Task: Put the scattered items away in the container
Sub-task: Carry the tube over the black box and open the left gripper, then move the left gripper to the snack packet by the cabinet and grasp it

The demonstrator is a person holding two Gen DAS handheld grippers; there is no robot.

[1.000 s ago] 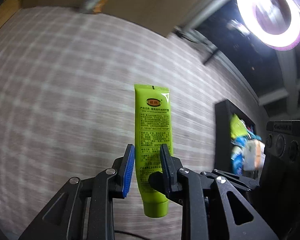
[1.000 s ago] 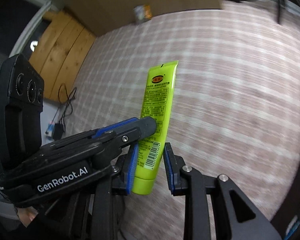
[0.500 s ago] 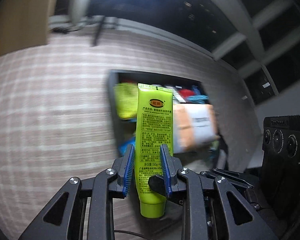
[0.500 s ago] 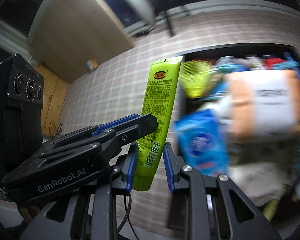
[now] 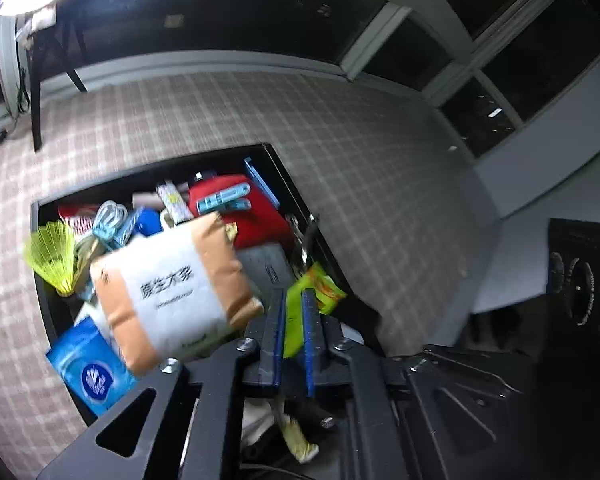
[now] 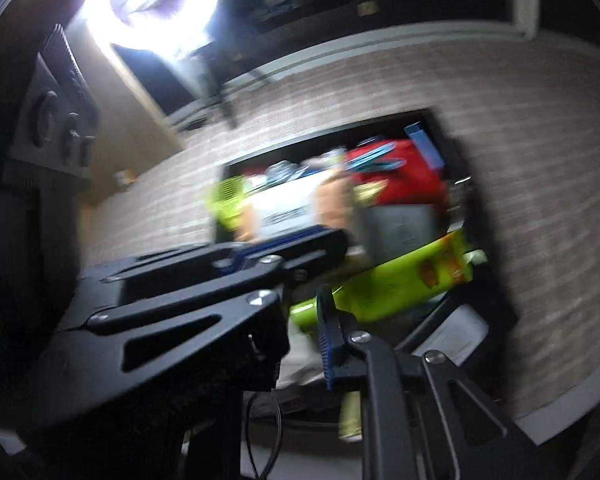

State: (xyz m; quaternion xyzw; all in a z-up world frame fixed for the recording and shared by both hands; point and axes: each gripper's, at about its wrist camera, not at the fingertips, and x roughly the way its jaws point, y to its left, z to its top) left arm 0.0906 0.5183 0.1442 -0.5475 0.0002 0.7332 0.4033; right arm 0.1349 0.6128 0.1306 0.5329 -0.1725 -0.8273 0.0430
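Note:
A lime-green tube (image 5: 294, 326) sits edge-on between the blue pads of my left gripper (image 5: 293, 340), which is shut on it over the near right part of the black container (image 5: 300, 196). In the blurred right wrist view the tube (image 6: 384, 284) lies tilted over the container (image 6: 484, 216), its cap end by my right gripper (image 6: 304, 320). Only one right finger (image 6: 326, 344) shows clearly; the left gripper body (image 6: 236, 268) hides the other. The container is heaped with items.
In the container lie a brown-and-white tissue pack (image 5: 172, 284), a blue wipes pack (image 5: 90, 372), a yellow shuttlecock (image 5: 54, 256), a red pouch (image 5: 252, 216) and a grey box (image 5: 270, 270). Checked carpet (image 5: 380, 184) surrounds it. A chair leg (image 5: 36, 112) stands far left.
Both grippers swung right and down over the container with the tube. The tube has turned from upright and face-on to edge-on and tilted, low among the items.

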